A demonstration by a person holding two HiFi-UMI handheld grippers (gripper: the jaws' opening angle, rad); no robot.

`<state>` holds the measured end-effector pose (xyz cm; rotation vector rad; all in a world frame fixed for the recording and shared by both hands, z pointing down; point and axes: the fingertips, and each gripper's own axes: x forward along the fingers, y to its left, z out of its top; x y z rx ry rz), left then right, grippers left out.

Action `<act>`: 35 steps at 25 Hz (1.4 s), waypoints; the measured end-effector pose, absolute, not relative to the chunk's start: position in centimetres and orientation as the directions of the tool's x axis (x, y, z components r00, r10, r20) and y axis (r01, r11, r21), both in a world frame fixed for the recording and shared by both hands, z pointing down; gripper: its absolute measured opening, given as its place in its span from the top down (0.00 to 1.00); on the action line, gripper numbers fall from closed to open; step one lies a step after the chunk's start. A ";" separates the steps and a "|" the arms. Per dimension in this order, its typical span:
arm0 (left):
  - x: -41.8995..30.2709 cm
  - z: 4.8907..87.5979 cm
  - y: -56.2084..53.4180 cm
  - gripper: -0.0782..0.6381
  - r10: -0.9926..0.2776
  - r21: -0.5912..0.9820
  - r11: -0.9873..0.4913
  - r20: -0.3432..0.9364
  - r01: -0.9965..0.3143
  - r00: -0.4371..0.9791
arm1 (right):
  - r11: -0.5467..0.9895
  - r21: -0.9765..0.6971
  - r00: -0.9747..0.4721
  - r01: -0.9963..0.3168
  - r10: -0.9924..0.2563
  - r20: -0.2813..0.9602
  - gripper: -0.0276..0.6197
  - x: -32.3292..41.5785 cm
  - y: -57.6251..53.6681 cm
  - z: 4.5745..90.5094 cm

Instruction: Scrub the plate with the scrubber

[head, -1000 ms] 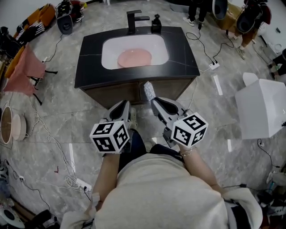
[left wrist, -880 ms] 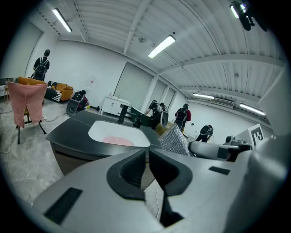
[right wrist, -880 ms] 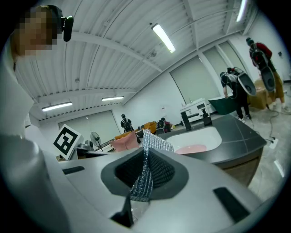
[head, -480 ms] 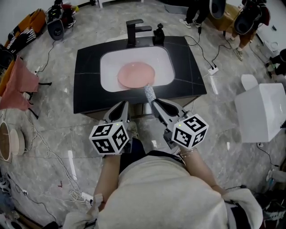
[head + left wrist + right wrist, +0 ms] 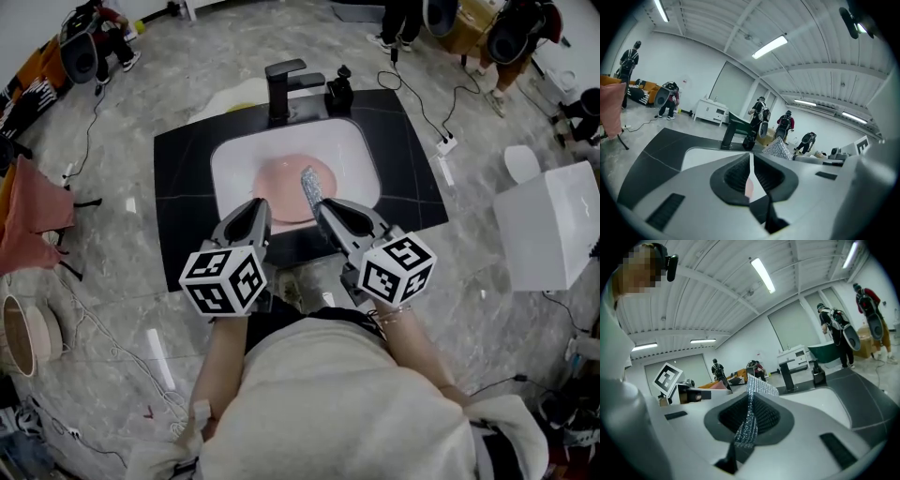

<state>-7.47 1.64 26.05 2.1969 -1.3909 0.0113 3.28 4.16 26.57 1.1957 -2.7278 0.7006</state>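
Right gripper clamps the scrubber; left gripper shut, empty. Plate just ahead: best lowered flat, scrubbed in circles.

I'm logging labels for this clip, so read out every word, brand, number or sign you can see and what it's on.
No readable text, brand, number or sign in any view.
The cubes on the left claw and right claw: black-and-white square patterns only, no letters.
On the plate, scrubber, faucet and sink: no print visible.
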 end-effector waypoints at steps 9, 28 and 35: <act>-7.1 27.6 -3.1 0.84 -0.778 0.457 -0.384 0.308 -0.802 0.548 | 0.533 -0.388 -0.648 -0.752 -0.707 0.284 0.90 2.9 -0.1 27.8; -8.5 31.1 -5.5 0.84 -0.774 0.497 -0.265 0.401 -0.826 0.489 | 0.602 -0.393 -0.719 -0.695 -0.587 0.371 0.90 1.9 -4.6 31.0; -7.7 34.2 -7.5 0.84 -0.757 0.507 -0.199 0.464 -0.838 0.461 | 0.645 -0.370 -0.738 -0.668 -0.513 0.439 0.90 3.1 -6.5 33.7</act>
